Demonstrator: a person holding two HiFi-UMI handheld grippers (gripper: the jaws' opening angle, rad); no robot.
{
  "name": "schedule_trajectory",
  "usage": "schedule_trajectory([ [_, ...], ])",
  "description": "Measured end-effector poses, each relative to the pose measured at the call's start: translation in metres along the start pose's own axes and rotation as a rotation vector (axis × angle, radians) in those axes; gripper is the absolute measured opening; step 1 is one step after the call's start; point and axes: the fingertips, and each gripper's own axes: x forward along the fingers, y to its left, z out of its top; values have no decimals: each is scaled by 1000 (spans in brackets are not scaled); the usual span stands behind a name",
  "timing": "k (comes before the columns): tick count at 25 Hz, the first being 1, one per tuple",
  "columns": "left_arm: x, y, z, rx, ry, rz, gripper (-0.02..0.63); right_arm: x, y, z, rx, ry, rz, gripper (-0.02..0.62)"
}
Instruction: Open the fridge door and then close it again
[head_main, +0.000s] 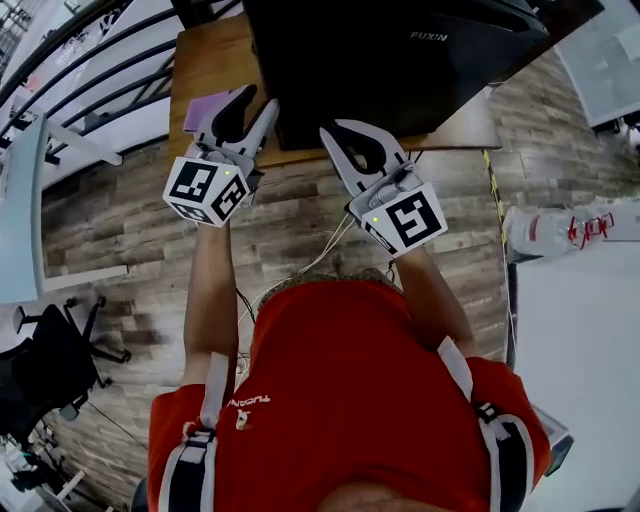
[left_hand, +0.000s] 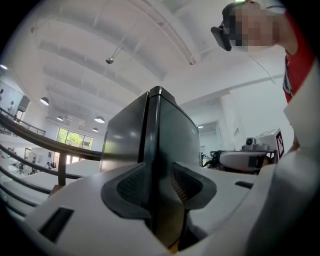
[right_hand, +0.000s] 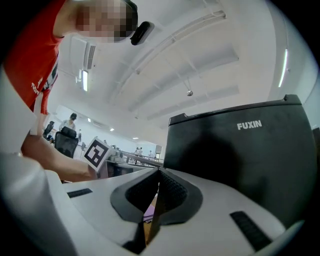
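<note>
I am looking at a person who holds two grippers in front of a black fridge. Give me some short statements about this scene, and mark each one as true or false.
1. The left gripper has its jaws apart. True.
2. The right gripper has its jaws wide open. False: its jaws are closed together.
3. The black box-shaped fridge carries the white word FUXIN. True.
4. The fridge stands on a white glass table. False: it stands on a brown wooden table top.
</note>
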Motion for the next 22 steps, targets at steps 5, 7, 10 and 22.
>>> schedule_trajectory([
  [5,9,7,-4,-13,12,-56,172,0,-6,-3,-8,22,-52,25],
  [7,12,8,-6,-17,18,-82,181,1,-8,-4,-11,31,-67,26],
  [10,17,8,-8,-20,27,-120,186,2,-8,-6,-14,42,-82,25],
  [22,26,7,-9,-24,15,-179,181,-2,-15,-7,-18,66,-122,25],
])
